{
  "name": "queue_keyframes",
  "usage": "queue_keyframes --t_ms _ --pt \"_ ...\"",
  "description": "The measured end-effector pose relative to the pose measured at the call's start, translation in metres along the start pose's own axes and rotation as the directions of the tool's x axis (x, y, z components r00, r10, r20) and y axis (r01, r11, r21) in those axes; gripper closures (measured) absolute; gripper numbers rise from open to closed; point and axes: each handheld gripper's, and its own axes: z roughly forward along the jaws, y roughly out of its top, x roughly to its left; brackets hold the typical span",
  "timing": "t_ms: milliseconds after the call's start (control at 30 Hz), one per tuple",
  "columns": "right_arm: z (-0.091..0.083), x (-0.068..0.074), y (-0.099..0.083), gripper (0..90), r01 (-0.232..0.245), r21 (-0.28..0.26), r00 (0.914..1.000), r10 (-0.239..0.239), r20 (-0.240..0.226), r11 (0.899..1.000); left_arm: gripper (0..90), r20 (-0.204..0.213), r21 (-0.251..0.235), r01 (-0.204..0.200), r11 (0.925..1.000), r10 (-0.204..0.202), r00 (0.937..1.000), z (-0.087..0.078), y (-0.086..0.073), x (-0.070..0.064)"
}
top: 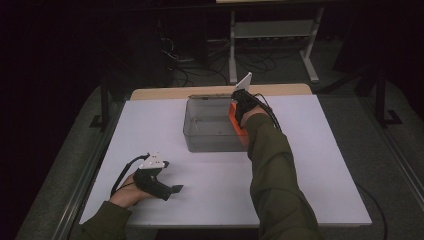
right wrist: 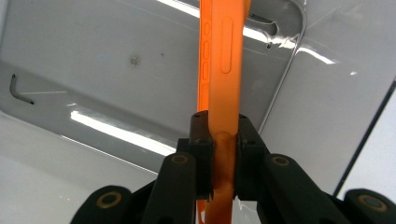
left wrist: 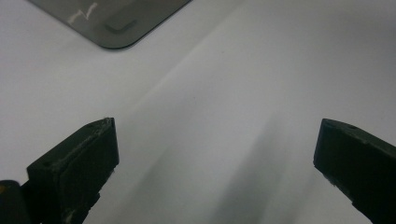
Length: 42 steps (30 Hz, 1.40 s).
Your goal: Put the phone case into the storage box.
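The right gripper [right wrist: 219, 140] has its 2 jaws pressed together on an orange phone case [right wrist: 223, 70], pinching it edge-on near its lower end. The case rises straight ahead of the jaws, button cut-outs facing the camera, and hangs over the clear bin [top: 192, 131] at its right wall. Beyond the case, the bin's floor [right wrist: 107, 60] carries 1 small hex key [right wrist: 18, 91] far to the gripper's left, well apart from the case; the rest of the floor around it is bare. The bin's rounded corner rim lies just right of the case.

The left gripper [left wrist: 215, 154] sits low over the white table [left wrist: 261, 70], jaws spread wide with bare tabletop between them. A corner of the bin [left wrist: 121, 28] lies ahead and to its left, well apart. From above, this gripper [top: 167, 187] is near the table's front edge.
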Motion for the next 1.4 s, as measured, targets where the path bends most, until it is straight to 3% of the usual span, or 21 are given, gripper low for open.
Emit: queue_keyframes --t_ms 500,1400 --pt "0.0004 -0.0054 -0.0022 78.9 -0.068 0.008 0.9976 0.068 -0.011 0.998 0.0 -0.002 0.004 0.001 1.0000 -0.001 1.0000 0.0002 -0.0002 -0.0011" --pt "0.0010 -0.0052 -0.0025 77.0 -0.079 0.017 0.9968 0.079 0.001 0.997 0.0 0.004 0.010 -0.004 0.9999 0.004 1.0000 0.0005 -0.0004 -0.0015"
